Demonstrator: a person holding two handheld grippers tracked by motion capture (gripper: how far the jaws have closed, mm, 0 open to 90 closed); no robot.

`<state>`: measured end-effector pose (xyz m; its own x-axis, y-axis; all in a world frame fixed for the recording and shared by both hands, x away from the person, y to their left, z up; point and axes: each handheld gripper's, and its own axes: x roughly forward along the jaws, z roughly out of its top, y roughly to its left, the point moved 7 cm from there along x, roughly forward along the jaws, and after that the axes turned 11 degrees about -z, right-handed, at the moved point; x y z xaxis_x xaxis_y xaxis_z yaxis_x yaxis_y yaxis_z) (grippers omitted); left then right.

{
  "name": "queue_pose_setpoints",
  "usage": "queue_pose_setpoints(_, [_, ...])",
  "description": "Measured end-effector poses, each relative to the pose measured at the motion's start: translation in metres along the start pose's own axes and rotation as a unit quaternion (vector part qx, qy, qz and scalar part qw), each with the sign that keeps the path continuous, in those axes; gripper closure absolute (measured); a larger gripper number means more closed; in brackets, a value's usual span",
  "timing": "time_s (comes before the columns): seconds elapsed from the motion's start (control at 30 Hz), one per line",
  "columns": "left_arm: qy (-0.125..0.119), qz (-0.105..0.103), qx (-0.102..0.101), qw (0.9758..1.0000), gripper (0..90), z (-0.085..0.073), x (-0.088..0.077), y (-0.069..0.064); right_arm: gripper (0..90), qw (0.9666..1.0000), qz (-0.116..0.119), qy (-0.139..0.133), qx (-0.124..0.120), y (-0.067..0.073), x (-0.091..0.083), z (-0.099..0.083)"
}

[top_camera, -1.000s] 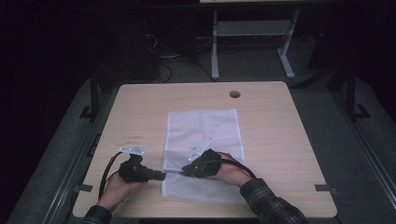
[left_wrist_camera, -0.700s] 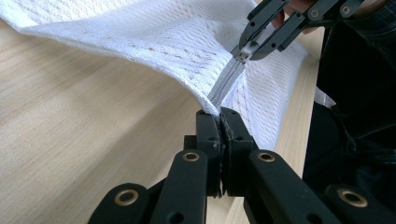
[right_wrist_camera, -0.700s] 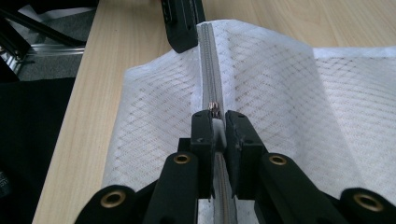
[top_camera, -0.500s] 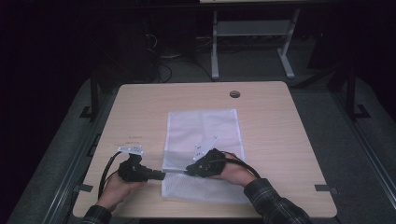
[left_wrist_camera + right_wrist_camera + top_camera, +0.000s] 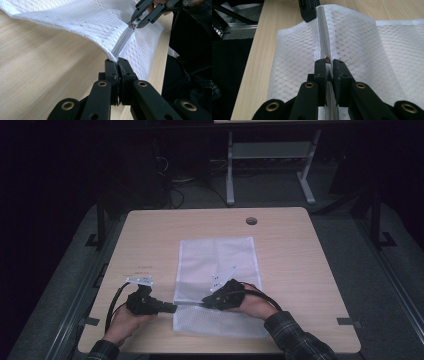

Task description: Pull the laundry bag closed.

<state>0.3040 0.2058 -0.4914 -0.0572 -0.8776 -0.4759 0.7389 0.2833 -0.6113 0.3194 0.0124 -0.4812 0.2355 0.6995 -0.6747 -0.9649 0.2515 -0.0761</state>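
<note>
I'm holding both claws low over the near edge of the bench [image 5: 310, 270], hands coming in from the bottom of the high view. My left claw [image 5: 117, 61] is pressed together, pinching the end of the white mesh bag [image 5: 215, 265] right where the zipper [image 5: 122, 42] runs out at the bag's edge; in the left claw view the mesh is lifting off the wood at that pinch and sagging away to both sides. My right claw [image 5: 327, 62] is pressed together too, pinching the zipper pull [image 5: 326, 59] a short way along the zipper line, jaws straddling the tape. In the right claw view the closed zipper is running straight ahead from the pull toward the left claw's black tip, mesh tenting up along it. In the high view the two claws are pointing at each other, tips near but apart, with the zipper stretch taut between them across the bag's near part. The rest of the bag is lying flat, reaching toward the middle of the bench. Farther back there's a round cable hole [image 5: 251, 221] near the far edge, then dark floor and a grey stand frame [image 5: 270, 165] behind.
</note>
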Motion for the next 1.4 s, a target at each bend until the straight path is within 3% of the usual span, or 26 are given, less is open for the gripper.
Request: queue_pose_setpoints(1.4, [-0.005,0.008,-0.002,1.0,87.6,-0.001,-0.005,0.002,81.7,0.9997,-0.013,0.01,0.016,-0.01,-0.024,-0.023])
